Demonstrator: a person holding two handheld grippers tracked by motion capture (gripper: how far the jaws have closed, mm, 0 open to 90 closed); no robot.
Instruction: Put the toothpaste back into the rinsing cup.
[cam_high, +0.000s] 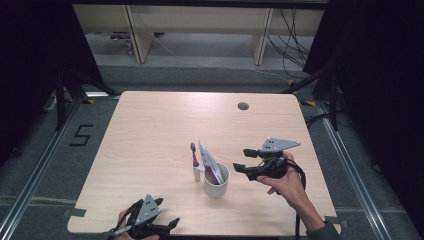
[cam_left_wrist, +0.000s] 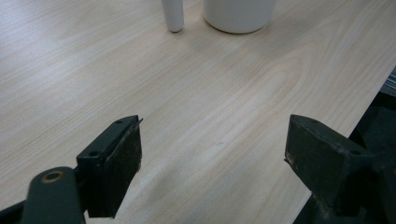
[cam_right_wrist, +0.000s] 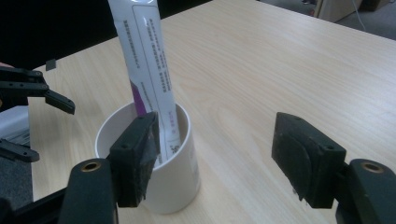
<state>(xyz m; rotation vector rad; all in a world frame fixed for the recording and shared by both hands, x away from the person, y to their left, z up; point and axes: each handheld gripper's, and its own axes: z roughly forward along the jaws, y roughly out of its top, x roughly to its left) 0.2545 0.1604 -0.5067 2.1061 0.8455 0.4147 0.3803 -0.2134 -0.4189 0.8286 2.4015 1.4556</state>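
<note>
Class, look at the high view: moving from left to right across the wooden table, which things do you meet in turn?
Left gripper → upright white-handled toothbrush → white round cup holding a white-and-purple tube → right gripper.

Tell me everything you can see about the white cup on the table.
The white cup is a plain, round, handleless cup that looks like ceramic or plastic. It stands upright on the light wooden table, toward the near side. A white and purple tube stands in it, leaning against the rim. A white-handled toothbrush stands upright just beside it. The open right gripper is near it, not gripping it.
</note>
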